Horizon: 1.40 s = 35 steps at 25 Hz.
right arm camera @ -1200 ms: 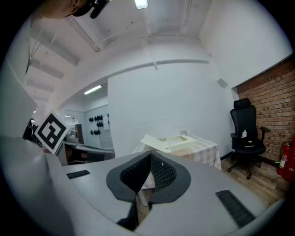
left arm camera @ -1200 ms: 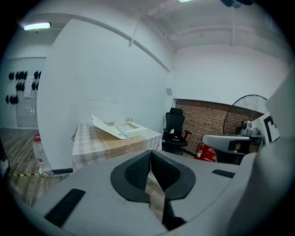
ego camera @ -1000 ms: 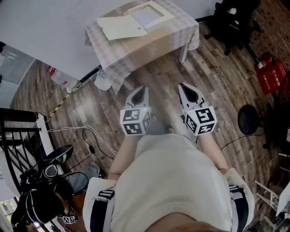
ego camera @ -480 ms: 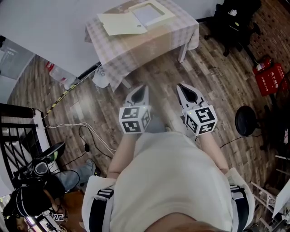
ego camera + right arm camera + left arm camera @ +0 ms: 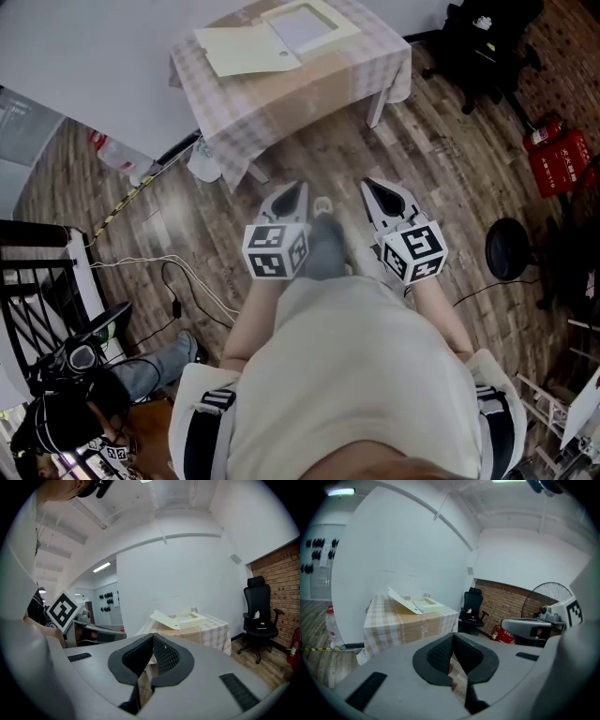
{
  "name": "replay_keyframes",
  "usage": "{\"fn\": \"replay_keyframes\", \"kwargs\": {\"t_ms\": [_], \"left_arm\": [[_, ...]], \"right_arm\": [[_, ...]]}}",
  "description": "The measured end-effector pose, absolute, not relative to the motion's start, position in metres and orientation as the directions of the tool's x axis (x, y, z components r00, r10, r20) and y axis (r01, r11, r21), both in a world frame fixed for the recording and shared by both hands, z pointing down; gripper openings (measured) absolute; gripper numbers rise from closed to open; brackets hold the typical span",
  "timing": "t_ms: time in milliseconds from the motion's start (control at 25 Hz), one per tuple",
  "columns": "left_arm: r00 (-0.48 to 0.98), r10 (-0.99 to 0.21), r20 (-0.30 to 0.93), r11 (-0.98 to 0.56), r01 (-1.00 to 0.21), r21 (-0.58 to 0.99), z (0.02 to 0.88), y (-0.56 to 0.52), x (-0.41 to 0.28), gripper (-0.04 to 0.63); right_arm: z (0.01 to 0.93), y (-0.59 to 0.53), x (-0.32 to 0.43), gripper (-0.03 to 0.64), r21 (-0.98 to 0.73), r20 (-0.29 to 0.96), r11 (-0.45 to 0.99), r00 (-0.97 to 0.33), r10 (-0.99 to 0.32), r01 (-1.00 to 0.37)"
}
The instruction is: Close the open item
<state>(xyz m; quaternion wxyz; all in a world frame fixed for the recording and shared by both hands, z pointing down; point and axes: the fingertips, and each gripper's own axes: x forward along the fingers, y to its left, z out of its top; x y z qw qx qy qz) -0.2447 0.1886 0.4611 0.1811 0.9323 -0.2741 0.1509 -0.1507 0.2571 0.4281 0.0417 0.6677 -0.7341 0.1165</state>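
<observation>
Left hand-held gripper [image 5: 293,191], table [image 5: 309,92] well apart

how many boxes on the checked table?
1. The open box sits on the table near the wall, its lid flapped out to the left in the head view. Nothing else shows on the cloth.

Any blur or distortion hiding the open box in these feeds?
Head view: the open box is sharp and evenly lit; the foot below it is motion-blurred. Left gripper view and right gripper view: fisheye bend, dark corners, yet it is small but clear.
</observation>
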Motion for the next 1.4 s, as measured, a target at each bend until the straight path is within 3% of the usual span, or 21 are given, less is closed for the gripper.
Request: {"fn": "replay_keyframes", "kwargs": {"t_ms": [200, 840, 1400], "left_arm": [[0.817, -0.425, 0.389, -0.796, -0.542, 0.270, 0.467, 0.167, -0.220, 0.005], [0.795, -0.490, 0.359, -0.734, -0.598, 0.323, 0.458, 0.009, -0.167, 0.005], [0.777, -0.521, 0.353, -0.738, -0.618, 0.272, 0.467, -0.108, -0.139, 0.005]], "right_arm": [[0.430, 0.235, -0.128, 0.000, -0.108, 0.230, 0.060, -0.084, -0.970, -0.992], [0.411, 0.084, -0.067, 0.000, -0.075, 0.221, 0.102, -0.116, -0.968, -0.992], [0.415, -0.029, -0.030, 0.000, -0.053, 0.231, 0.102, -0.112, -0.966, -0.993]]}}
